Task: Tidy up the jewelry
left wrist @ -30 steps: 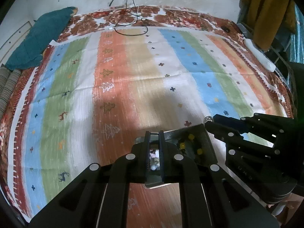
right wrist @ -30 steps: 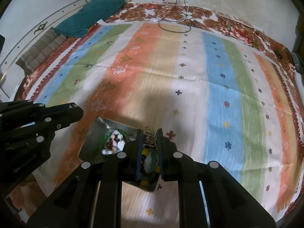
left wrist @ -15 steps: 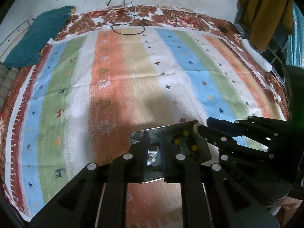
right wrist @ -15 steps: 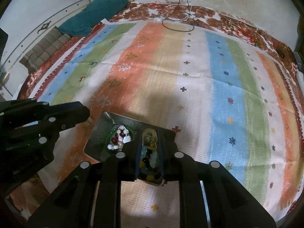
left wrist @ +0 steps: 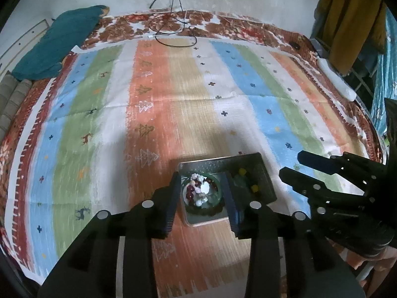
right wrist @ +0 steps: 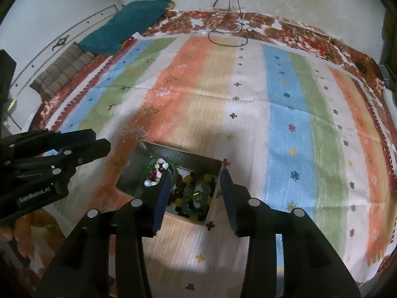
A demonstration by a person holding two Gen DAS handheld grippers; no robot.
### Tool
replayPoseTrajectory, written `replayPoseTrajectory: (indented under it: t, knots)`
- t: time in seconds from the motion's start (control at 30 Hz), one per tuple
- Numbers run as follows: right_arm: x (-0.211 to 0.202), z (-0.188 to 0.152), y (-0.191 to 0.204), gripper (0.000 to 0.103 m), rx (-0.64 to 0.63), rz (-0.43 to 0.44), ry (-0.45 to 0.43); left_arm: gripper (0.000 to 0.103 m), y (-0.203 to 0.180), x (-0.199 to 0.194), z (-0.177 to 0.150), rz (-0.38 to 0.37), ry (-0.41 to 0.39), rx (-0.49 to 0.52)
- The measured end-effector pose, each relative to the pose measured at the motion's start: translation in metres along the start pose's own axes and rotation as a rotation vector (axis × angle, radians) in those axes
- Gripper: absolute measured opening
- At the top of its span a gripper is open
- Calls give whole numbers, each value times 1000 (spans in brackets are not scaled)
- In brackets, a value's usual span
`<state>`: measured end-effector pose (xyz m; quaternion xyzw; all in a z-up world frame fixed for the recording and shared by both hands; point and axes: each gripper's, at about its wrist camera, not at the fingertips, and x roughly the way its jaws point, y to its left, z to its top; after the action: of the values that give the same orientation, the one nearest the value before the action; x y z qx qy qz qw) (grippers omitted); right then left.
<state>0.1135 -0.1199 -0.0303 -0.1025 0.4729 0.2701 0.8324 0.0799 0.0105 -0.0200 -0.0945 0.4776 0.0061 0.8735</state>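
A dark metal tray point(left wrist: 218, 164) point(right wrist: 178, 152) lies on the striped cloth. In its left half lies a green bangle with white and maroon stones point(left wrist: 199, 192) point(right wrist: 157, 172). In its right half lies a string of dark and yellow beads point(left wrist: 248, 181) point(right wrist: 192, 195) with a small gold piece point(right wrist: 197, 195) on top. My left gripper point(left wrist: 201, 191) is open and empty, its jaws either side of the bangle, above it. My right gripper point(right wrist: 196, 191) is open and empty above the beads; it also shows in the left wrist view point(left wrist: 297, 164).
The striped cloth point(left wrist: 193, 99) covers a bed. A teal pillow point(left wrist: 57, 42) lies at the far left corner and black cables point(left wrist: 173, 32) at the far edge. A yellow garment point(left wrist: 352, 17) hangs at the right, and a white object point(left wrist: 337, 82) lies at the right edge.
Both grippers have opened. The left let go of the stone bangle and the right let go of the gold piece; both now lie in the tray. Both grippers have pulled back slightly.
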Motion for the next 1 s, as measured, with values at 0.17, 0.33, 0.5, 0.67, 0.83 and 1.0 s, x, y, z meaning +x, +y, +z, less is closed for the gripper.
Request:
replayPoseTrajectory:
  t: [0.17,0.33,0.5,0.67,0.83,1.0]
  knots:
    - [-15,-9,2,48,-28,-14,-25,48,4,-12,-8,-15,-17,-14]
    - [-28,-18,4,53,-42,-11,-46,56,3,-27,-18,-25,-49,-3]
    - [-38,-24,3,58,-28,13,-61,64,-2,-38,-33,-33,-67,40]
    - [-48,-32,6,61,-36,15,-75,67,0,-45,-43,-27,-79,33]
    - [-57,-45,7,74,-49,3,-93,79,-3,-55,-52,-16,-104,53]
    - [-66,-56,12,84,-79,8,-128,88,-19,-63,-65,26,-159,130]
